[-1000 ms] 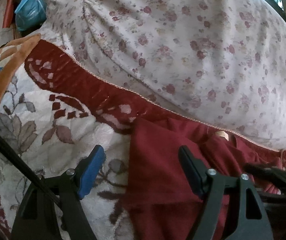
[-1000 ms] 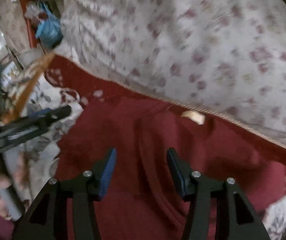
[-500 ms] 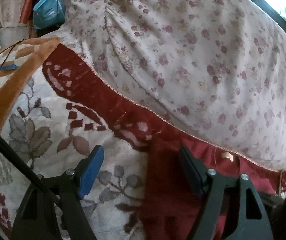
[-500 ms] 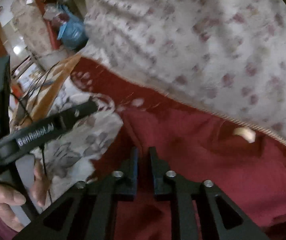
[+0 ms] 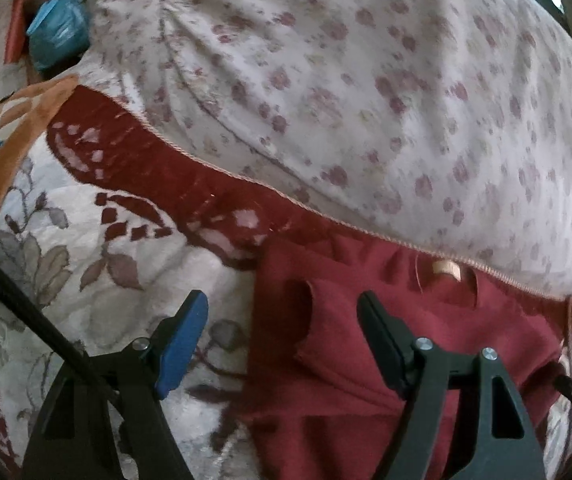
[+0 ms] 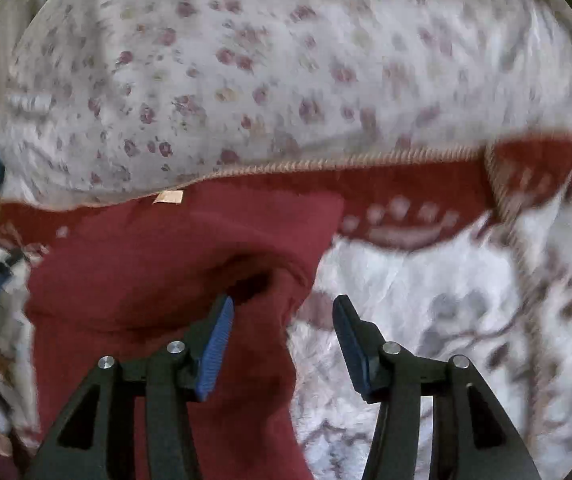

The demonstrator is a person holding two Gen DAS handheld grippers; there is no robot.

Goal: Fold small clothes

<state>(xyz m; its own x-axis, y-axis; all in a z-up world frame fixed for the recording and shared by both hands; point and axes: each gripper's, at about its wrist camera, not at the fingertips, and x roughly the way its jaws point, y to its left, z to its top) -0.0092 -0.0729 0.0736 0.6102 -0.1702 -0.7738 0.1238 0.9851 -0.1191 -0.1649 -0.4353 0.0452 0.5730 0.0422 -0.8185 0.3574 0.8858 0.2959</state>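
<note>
A small dark red garment (image 5: 366, 340) lies on a white floral blanket (image 5: 86, 280), its neck label (image 5: 446, 268) toward the far side. My left gripper (image 5: 286, 320) is open above the garment's left edge, where a sleeve lies folded inward. In the right wrist view the garment (image 6: 146, 272) fills the lower left, with a raised fold near its right edge. My right gripper (image 6: 282, 324) is open and straddles that right edge without holding it.
A big white pillow with red flowers (image 5: 346, 80) lies just behind the garment. The blanket has a dark red border (image 5: 146, 160). A blue bag (image 5: 58, 36) sits at the far left. A black cable (image 5: 14, 300) crosses the left wrist view.
My right gripper was shut on the red cloth half a second ago; it has opened and moved right to the garment's right edge. The left gripper stayed open and shifted slightly.
</note>
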